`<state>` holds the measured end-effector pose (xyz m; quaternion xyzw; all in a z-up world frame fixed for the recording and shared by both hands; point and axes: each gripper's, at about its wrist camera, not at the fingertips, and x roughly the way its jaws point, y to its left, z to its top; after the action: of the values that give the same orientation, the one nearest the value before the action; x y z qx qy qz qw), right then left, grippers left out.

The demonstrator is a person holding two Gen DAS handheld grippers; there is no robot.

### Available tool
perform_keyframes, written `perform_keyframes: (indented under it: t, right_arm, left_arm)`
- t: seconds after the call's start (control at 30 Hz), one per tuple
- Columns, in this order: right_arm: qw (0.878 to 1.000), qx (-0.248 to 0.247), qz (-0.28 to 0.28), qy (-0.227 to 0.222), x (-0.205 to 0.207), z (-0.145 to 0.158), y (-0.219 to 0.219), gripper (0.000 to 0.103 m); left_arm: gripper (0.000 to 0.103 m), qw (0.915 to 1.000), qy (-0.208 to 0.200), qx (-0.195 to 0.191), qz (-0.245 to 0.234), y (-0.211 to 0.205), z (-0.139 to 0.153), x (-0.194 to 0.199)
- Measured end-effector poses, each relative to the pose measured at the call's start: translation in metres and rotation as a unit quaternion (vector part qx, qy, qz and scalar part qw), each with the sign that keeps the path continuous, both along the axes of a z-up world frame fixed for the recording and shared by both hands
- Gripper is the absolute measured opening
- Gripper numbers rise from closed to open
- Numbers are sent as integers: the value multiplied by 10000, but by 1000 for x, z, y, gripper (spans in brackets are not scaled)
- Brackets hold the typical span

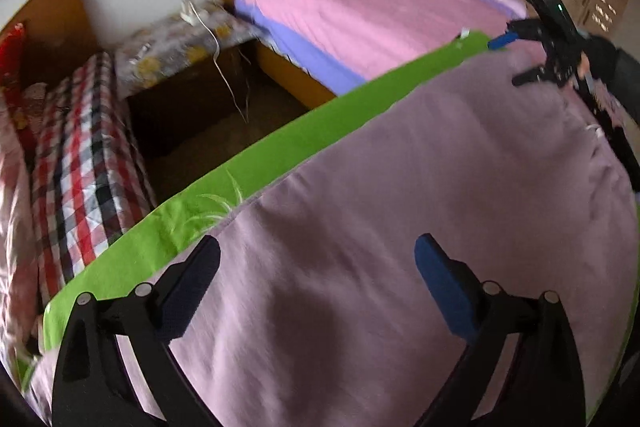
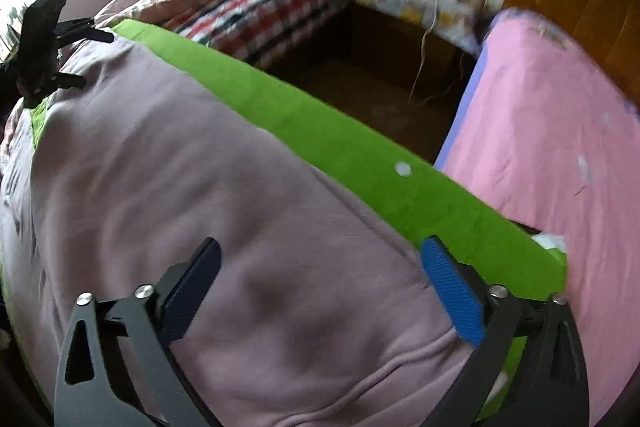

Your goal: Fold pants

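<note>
Right wrist view shows the mauve pants (image 2: 180, 167) spread flat on the green-covered worktop (image 2: 340, 147), both the right claw (image 2: 320, 291) and left claw (image 1: 316, 287) spread and empty above, likely between folds; next, each must pinch an edge.

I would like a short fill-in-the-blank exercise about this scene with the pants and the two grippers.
1. The pants are pale ____ in colour.
2. They lie on a cloth of bright ____ colour.
3. The jaws of the right gripper stand ____, with nothing clamped.
4. The bed sheet beyond the cloth is ____.

Missing words: pink; green; open; pink
</note>
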<state>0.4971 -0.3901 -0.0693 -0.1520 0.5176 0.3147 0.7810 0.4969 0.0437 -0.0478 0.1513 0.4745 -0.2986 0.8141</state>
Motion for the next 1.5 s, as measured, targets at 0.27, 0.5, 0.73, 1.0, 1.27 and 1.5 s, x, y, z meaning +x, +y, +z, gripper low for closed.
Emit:
perform_keyframes:
  t: [0.27, 0.5, 0.73, 1.0, 1.27, 1.5]
  right_arm:
    - [9989, 99, 288, -363, -6, 12, -19, 19]
    - [9828, -140, 263, -1824, -75, 72, -12, 16]
    - [9716, -76, 13, -2366, -135, 107, -10, 16]
    - [9510, 229, -628, -3019, -234, 142, -19, 16]
    - [9667, 644, -1326, -2090, -352, 89, -43, 27]
    - [9555, 1715, -2190, -984, -401, 52, -85, 66]
  left_arm:
    - [88, 9976, 430, -284, -473, 0, -15, 26]
    - [88, 9966, 510, -21, -643, -12, -24, 42]
    - [9, 9973, 487, -275, -481, -3, -12, 32]
    - [6, 9770, -2045, 399, -459, -7, 116, -166]
    - [11, 9909, -1337, 40, -171, -32, 57, -362]
    - [79, 9835, -599, -979, 1397, -13, 12, -390]
